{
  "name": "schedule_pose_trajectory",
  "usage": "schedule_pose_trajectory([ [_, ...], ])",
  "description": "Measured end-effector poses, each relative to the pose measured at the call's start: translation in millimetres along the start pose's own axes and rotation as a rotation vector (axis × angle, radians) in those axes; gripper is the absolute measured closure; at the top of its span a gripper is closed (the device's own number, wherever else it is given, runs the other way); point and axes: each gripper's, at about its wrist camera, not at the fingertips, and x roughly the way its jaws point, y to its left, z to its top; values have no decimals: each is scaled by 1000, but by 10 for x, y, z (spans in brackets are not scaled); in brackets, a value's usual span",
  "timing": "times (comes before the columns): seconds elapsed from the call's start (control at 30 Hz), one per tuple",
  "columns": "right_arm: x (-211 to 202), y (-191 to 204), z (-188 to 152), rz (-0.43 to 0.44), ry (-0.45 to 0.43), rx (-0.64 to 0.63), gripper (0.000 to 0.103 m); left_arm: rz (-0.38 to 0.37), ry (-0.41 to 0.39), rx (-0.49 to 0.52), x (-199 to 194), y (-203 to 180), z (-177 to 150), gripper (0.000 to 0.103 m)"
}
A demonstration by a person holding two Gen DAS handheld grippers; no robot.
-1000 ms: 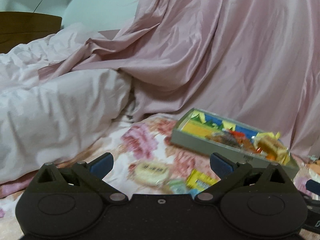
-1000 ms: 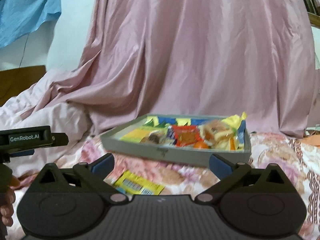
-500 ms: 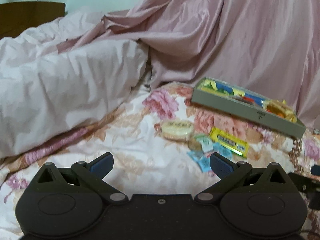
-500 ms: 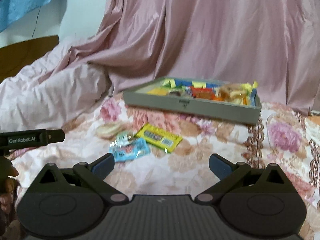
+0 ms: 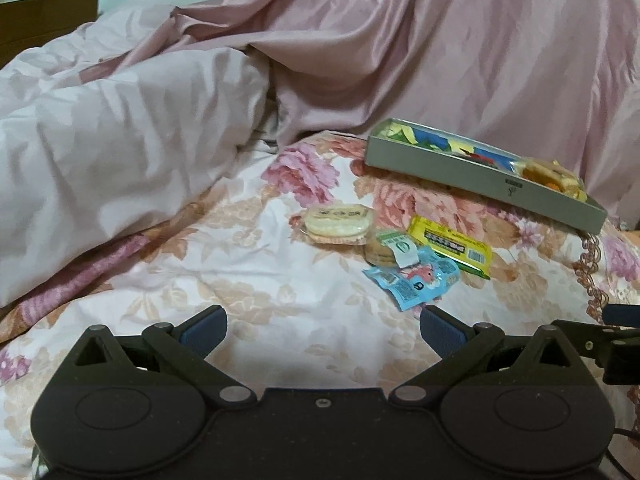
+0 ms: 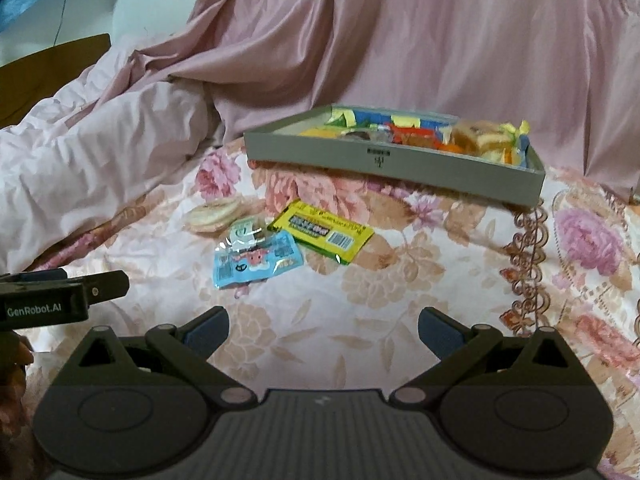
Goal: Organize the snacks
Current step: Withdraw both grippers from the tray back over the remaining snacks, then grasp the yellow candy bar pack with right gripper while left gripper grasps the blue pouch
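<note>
Both grippers hang over a bed with a flowery bedspread [image 6: 400,280]. The left gripper [image 5: 322,322] is wide apart and has nothing in it. The right gripper [image 6: 323,322] is wide apart too, with nothing in it.

Four loose snacks lie close together on the bedspread, in front of both grippers. A round cake in a clear wrapper [image 5: 338,222] lies farthest left. Next to it is a small cookie pack with a green and white label [image 5: 390,250]. A blue packet [image 6: 256,260] lies nearest the grippers, and the cookie pack rests on its top edge. A yellow packet [image 6: 326,230] lies just to the right of them.

Behind them sits a gray tray [image 6: 400,162], already full of bright snacks. It is near the loose ones but not touching.

A white quilt [image 5: 120,136] is bunched up on the left. A pink satin sheet [image 6: 400,40] hangs behind the tray.
</note>
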Motion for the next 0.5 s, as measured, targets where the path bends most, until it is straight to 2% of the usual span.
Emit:
schedule_pose_trajectory([
  [0.23,104,-20,72,12,25,-1,0,-50,18,50,182,-60,58,1],
  [0.5,254,-81,282,13,-4,-128,0,-151,36,143,443,-126,203,1],
])
